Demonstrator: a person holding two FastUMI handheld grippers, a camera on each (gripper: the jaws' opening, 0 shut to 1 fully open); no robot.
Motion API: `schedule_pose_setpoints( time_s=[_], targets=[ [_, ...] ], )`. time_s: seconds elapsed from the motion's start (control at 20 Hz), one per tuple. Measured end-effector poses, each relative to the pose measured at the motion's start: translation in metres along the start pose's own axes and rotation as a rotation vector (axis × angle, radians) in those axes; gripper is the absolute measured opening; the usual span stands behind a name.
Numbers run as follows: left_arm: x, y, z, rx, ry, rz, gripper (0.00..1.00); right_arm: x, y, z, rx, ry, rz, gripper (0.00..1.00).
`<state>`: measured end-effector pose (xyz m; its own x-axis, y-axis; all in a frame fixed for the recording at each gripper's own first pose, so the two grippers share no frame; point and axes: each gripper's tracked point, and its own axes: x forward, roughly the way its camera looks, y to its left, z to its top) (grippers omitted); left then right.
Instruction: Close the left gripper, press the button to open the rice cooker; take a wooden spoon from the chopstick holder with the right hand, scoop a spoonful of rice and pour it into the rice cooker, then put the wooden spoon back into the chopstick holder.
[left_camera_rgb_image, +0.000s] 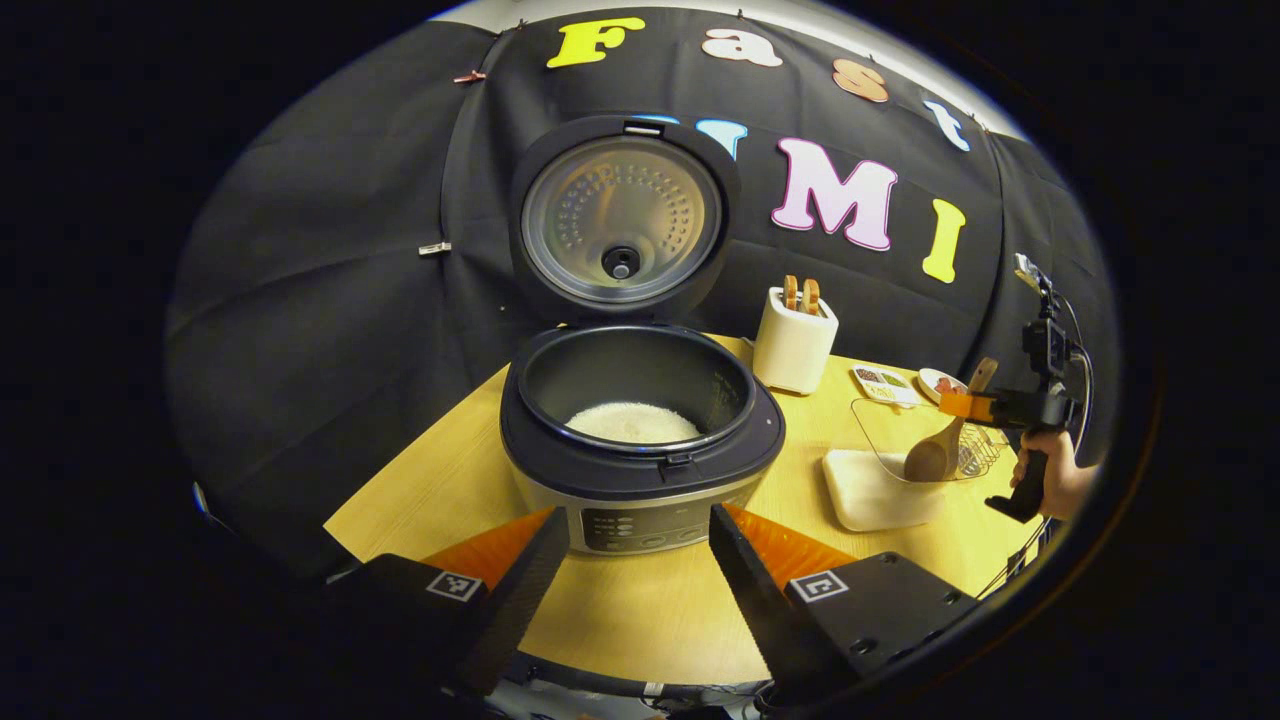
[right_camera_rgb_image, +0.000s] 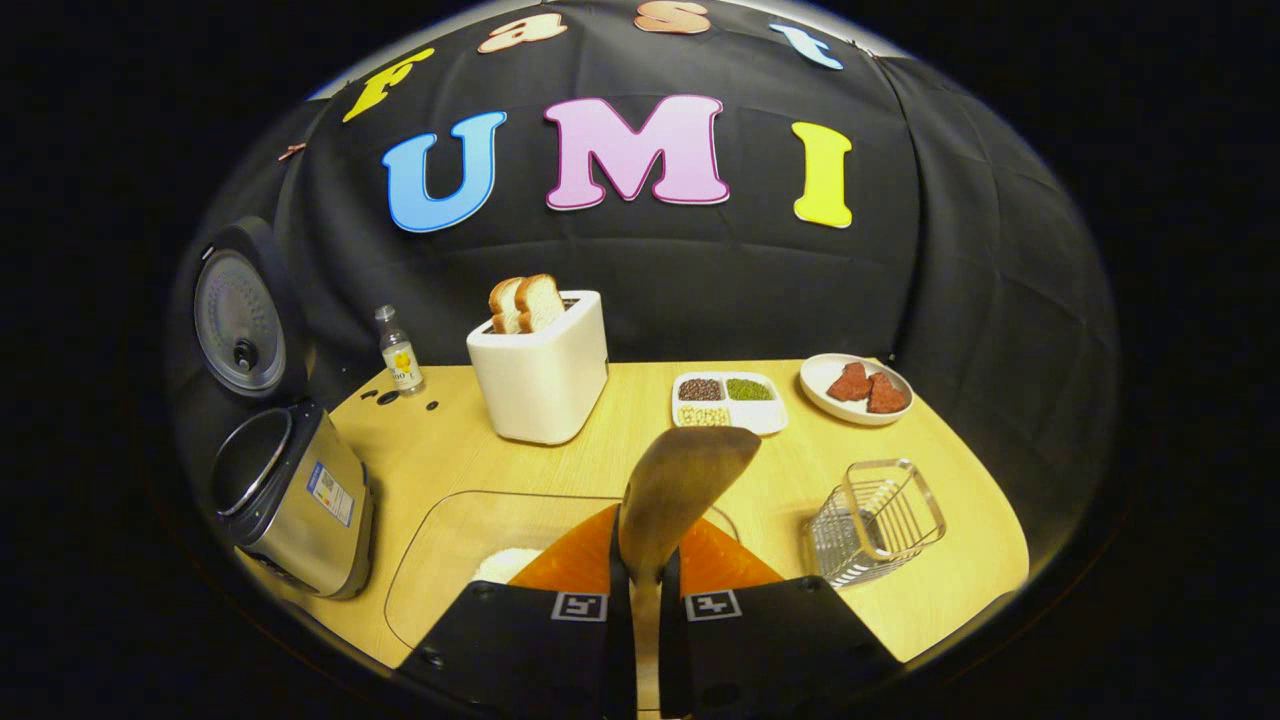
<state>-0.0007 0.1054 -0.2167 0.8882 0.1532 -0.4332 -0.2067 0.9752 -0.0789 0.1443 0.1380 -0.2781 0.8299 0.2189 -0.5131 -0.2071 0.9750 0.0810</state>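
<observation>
The rice cooker (left_camera_rgb_image: 640, 470) stands open with its lid (left_camera_rgb_image: 620, 220) upright and white rice (left_camera_rgb_image: 632, 422) in the pot. My left gripper (left_camera_rgb_image: 630, 590) is open just in front of the cooker's control panel, one finger at each side, holding nothing. At the right, a hand holds my right gripper (left_camera_rgb_image: 968, 405), shut on the wooden spoon (left_camera_rgb_image: 930, 458). In the right gripper view the spoon (right_camera_rgb_image: 685, 480) sticks forward from the shut gripper (right_camera_rgb_image: 645, 590), its bowl above a clear container (right_camera_rgb_image: 440, 540) holding rice (right_camera_rgb_image: 505, 565). The wire chopstick holder (right_camera_rgb_image: 875, 520) stands to the right.
A white toaster (right_camera_rgb_image: 540, 370) with bread stands at the back, with a small bottle (right_camera_rgb_image: 400, 350) to its left. A divided tray of beans (right_camera_rgb_image: 728, 400) and a plate of red pieces (right_camera_rgb_image: 855, 388) sit behind the holder. The cooker (right_camera_rgb_image: 290, 490) occupies the table's left.
</observation>
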Motion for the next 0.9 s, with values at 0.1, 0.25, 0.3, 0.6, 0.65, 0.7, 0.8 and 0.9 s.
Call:
schedule_pose_setpoints(
  time_s=[0.1, 0.25, 0.3, 0.6, 0.65, 0.7, 0.8, 0.9],
  targets=[
    [0.004, 0.0, 0.002, -0.037, 0.006, -0.019, 0.96, -0.001, 0.009, -0.004, 0.018, 0.007, 0.0, 0.13],
    [0.008, 0.001, 0.008, -0.087, 0.0, -0.034, 0.96, -0.005, 0.032, -0.014, 0.134, 0.053, 0.029, 0.13],
    [0.008, 0.002, 0.007, -0.085, -0.001, -0.036, 0.96, -0.005, 0.037, -0.016, 0.161, 0.064, 0.033, 0.13],
    [0.004, 0.004, 0.003, -0.088, 0.016, -0.067, 0.96, -0.008, 0.06, -0.019, 0.325, 0.117, 0.066, 0.13],
    [0.002, 0.005, 0.002, -0.086, 0.016, -0.066, 0.96, -0.008, 0.062, -0.019, 0.363, 0.127, 0.066, 0.13],
    [0.002, 0.005, 0.001, -0.084, 0.017, -0.065, 0.96, -0.007, 0.062, -0.019, 0.398, 0.138, 0.066, 0.13],
    [-0.001, 0.005, 0.0, -0.084, 0.015, -0.069, 0.96, -0.005, 0.064, -0.019, 0.459, 0.161, 0.071, 0.13],
    [-0.001, 0.004, 0.001, -0.08, 0.014, -0.07, 0.96, -0.005, 0.066, -0.02, 0.518, 0.18, 0.081, 0.13]
  ],
)
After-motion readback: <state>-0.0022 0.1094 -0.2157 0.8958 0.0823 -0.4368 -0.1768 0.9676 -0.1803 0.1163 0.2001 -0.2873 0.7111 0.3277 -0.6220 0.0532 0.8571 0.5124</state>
